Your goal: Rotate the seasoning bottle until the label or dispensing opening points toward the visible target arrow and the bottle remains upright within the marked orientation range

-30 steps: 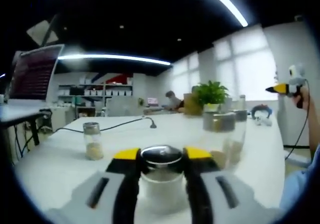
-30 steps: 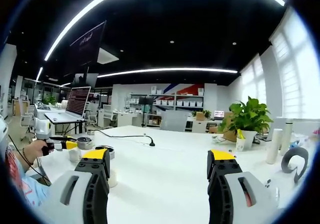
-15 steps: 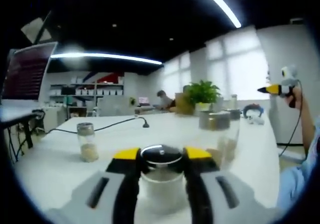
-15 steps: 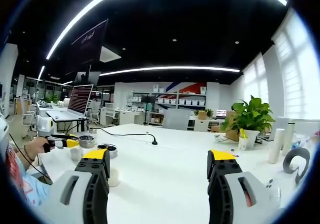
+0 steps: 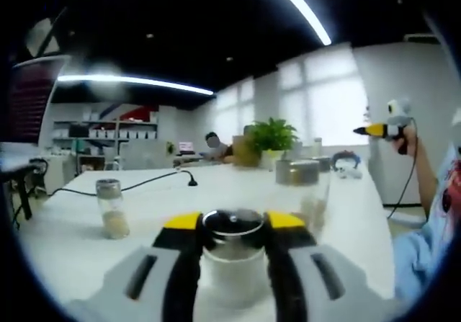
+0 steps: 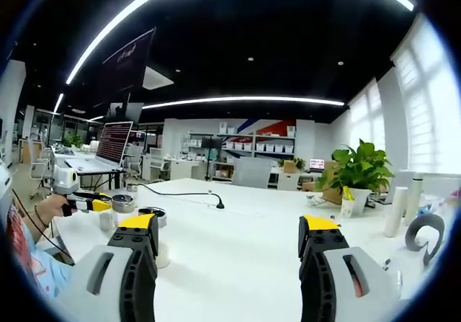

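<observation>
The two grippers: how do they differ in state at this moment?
The left gripper is closed, its fingers on either side of a seasoning bottle just below its dark cap; the right gripper is open, with nothing between its fingers. The left sits low at the white table; the right is held above it. Both have black fingers with yellow tips.

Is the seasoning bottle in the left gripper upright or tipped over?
Upright. In the left gripper view the seasoning bottle stands on the white table with its dark cap on top, and the left gripper is closed around its neck.
</observation>
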The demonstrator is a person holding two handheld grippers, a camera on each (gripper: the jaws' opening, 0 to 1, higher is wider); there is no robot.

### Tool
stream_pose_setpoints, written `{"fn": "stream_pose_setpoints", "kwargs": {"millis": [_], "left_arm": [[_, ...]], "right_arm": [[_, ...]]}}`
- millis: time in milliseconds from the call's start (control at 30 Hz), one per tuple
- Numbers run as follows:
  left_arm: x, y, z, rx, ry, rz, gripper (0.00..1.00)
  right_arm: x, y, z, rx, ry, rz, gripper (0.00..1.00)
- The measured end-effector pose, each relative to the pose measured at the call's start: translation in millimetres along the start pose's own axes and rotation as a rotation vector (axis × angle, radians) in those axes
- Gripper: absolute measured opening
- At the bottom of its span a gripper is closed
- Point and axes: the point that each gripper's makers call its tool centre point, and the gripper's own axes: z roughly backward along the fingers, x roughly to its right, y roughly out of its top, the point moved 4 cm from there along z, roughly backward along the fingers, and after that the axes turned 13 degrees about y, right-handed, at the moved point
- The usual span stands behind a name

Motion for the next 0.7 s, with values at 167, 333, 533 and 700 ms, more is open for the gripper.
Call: {"fn": "stream_pose_setpoints", "kwargs": {"millis": [167,333,533,700], "left_arm": [[0.1,-0.2,0,-0.004,-0.031,-0.013,0.35],[0.4,-0.2,-1,-0.006,-0.055,-0.017,0.35],[-0.3,0.0,-2,-0.019,-0.106,-0.015,0.35],[-0.7,0.1,-3,-0.027,-0.146,-0.014,0.35]], "right_arm": [[0,-2.7,-1,-0.003,0.012,-0.021,0.82],[-5,-2.6,-2,0.002,0.029,-0.035,0.82],[-16,-0.1,-6,0.000,0.059,-0.013,0.82],[-18,-2.3,-8,-0.005,0.078,-0.028,0.82]]}}
